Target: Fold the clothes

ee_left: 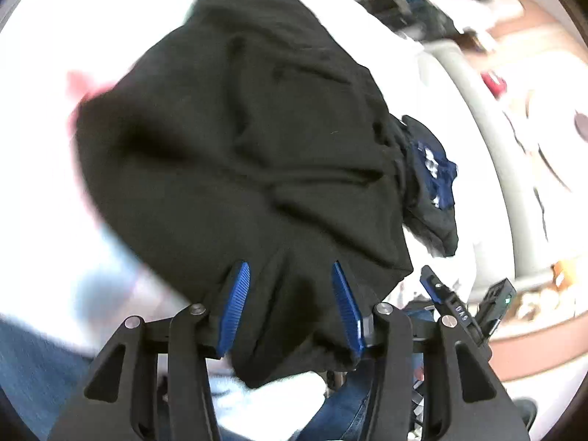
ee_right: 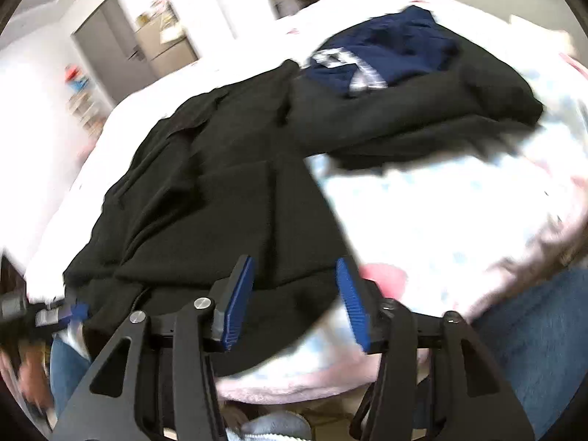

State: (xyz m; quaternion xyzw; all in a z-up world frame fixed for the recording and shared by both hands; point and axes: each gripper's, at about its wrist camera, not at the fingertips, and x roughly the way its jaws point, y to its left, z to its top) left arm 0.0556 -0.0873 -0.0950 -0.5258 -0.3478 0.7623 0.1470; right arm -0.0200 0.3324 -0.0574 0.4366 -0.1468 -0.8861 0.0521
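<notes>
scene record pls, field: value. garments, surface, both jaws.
surface: white bed cover
main garment: black garment, spread and wrinkled
second garment: navy garment with white print, lying on black cloth
left gripper: jaws apart, black cloth bunched between them; grip unclear
right gripper: jaws apart over black hem, nothing clamped
image quality: motion blur

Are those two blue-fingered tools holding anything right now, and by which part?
Black garment: bunched fabric at its near edge sits between the left tool's fingers. The right tool has its hem between open fingers; a grip can't be told.
</notes>
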